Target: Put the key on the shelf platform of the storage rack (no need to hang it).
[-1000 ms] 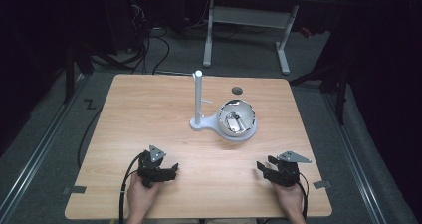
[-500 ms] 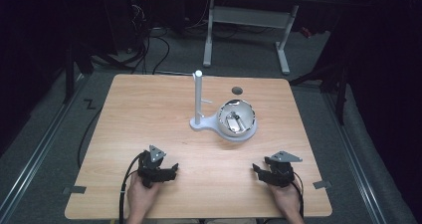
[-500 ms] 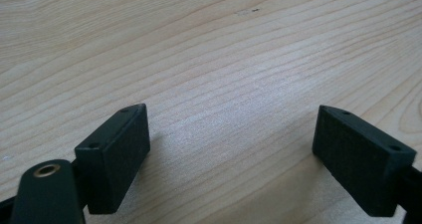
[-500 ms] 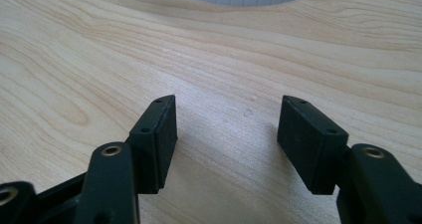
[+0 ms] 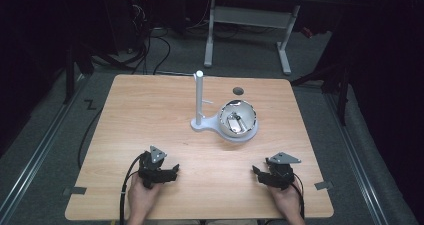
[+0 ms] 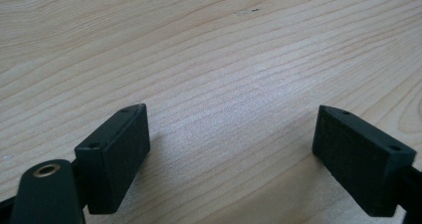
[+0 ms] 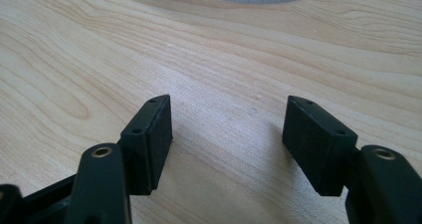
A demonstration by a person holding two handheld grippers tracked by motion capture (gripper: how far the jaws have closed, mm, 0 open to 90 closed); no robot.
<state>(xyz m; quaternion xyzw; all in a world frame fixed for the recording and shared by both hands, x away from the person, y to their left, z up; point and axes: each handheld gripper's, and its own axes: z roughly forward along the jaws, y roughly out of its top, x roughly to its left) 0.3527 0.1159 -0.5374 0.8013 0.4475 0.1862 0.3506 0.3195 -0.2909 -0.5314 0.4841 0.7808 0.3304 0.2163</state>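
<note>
While you hold both tools low over the near edge of the light wooden bench (image 5: 150, 110), the left gripper (image 5: 170, 170) has its black fingers (image 6: 112, 157) spread wide with only bare wood between them. The right gripper (image 5: 259, 173) likewise has its fingers (image 7: 149, 139) apart and empty, pointing towards the white base seen at the top of the right gripper view. That white stand with an upright post (image 5: 199, 100) sits mid-bench, joined to a white ring cradling a shiny metal bowl (image 5: 238, 119). A small dark round spot (image 5: 238, 91) lies just beyond the bowl.
</note>
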